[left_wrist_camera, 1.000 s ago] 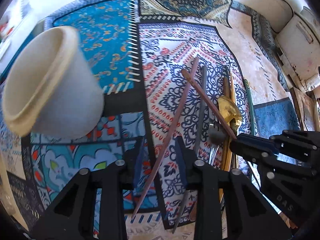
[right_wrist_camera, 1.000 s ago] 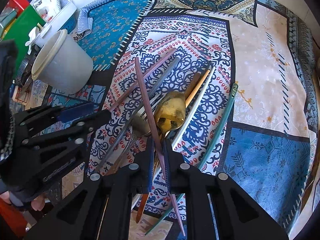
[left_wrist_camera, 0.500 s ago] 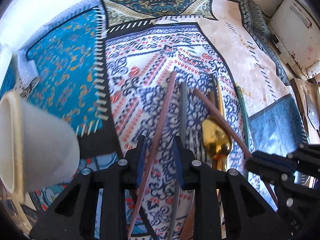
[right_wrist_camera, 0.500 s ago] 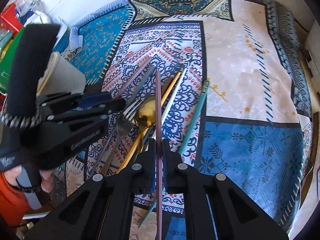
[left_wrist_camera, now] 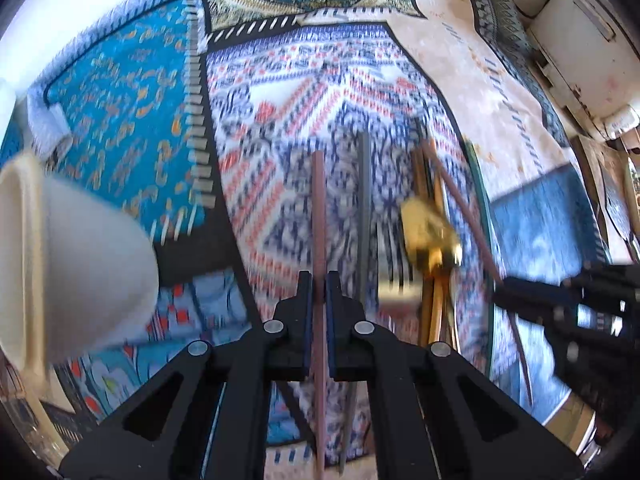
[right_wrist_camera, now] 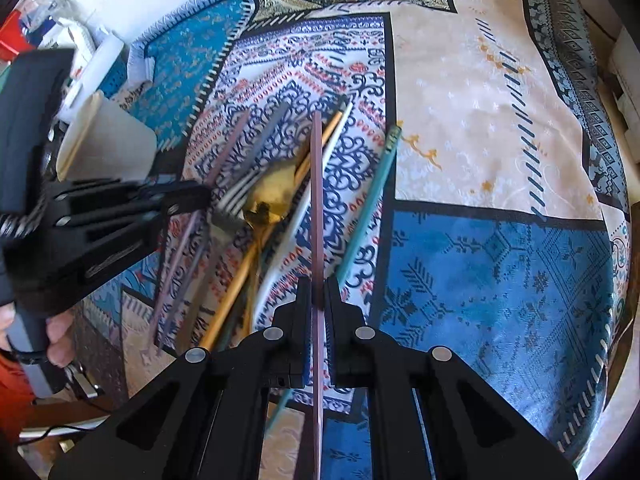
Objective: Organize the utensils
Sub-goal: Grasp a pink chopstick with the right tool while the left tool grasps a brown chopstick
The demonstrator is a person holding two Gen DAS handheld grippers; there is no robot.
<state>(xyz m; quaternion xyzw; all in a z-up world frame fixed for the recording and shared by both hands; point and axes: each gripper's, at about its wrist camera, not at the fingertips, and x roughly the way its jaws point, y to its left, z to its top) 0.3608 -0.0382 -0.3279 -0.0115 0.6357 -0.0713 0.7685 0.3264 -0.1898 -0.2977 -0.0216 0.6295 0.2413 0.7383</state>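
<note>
On a patchwork-patterned tablecloth: mixed loose utensils, two chopsticks in hand, one holder.

Left gripper: jaws narrow, clamped on a mauve chopstick that runs up the cloth ahead of it.
Right gripper: jaws narrow, clamped on a second mauve chopstick, which stands above the pile.
Pile, centre of cloth: gold spoon, silver fork, grey chopstick, orange chopstick, white chopstick; teal chopstick just beside them, lying apart.
Holder: cream cup, upright near the left edge of the cloth, well apart from the pile.

Risks, judged: each stick is pinched partway along, so its long free ends could pivot or slip during a lift. The left stick lies close beside the grey one and may drag it. Either tip could tip the cup on entry.

Writing: embossed lettering on the left gripper's body, blurred, unreadable. No brand legible.
</note>
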